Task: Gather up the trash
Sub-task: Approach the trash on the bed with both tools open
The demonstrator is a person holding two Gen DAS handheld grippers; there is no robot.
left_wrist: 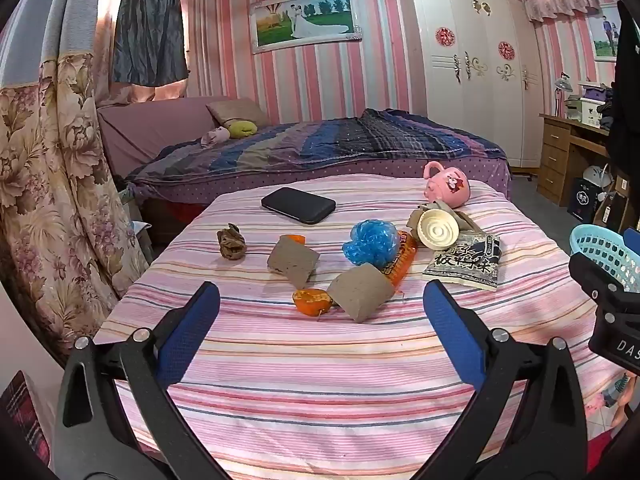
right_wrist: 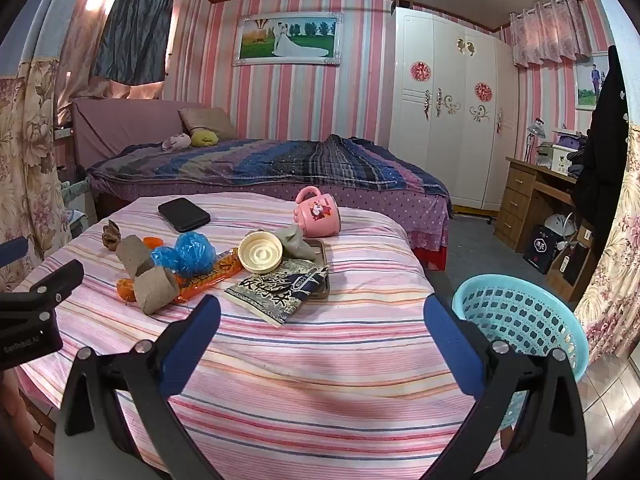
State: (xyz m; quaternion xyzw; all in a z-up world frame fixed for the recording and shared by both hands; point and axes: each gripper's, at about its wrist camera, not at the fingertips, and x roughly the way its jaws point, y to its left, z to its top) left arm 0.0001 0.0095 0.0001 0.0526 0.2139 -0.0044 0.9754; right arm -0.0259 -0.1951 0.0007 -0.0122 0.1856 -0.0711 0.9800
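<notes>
2 cardboard tubes (left_wrist: 294, 261), 1 basket (right_wrist: 520, 320)

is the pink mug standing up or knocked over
Knocked over. The pink mug lies on its side on the striped cloth, handle pointing up, its printed side facing the camera. Whether anything is inside cannot be told.

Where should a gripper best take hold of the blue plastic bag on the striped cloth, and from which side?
Probably from above, closing on the blue plastic bag's crumpled top. It is a soft, puffed ball standing higher than the orange wrapper touching it, so its upper folds are free.
</notes>
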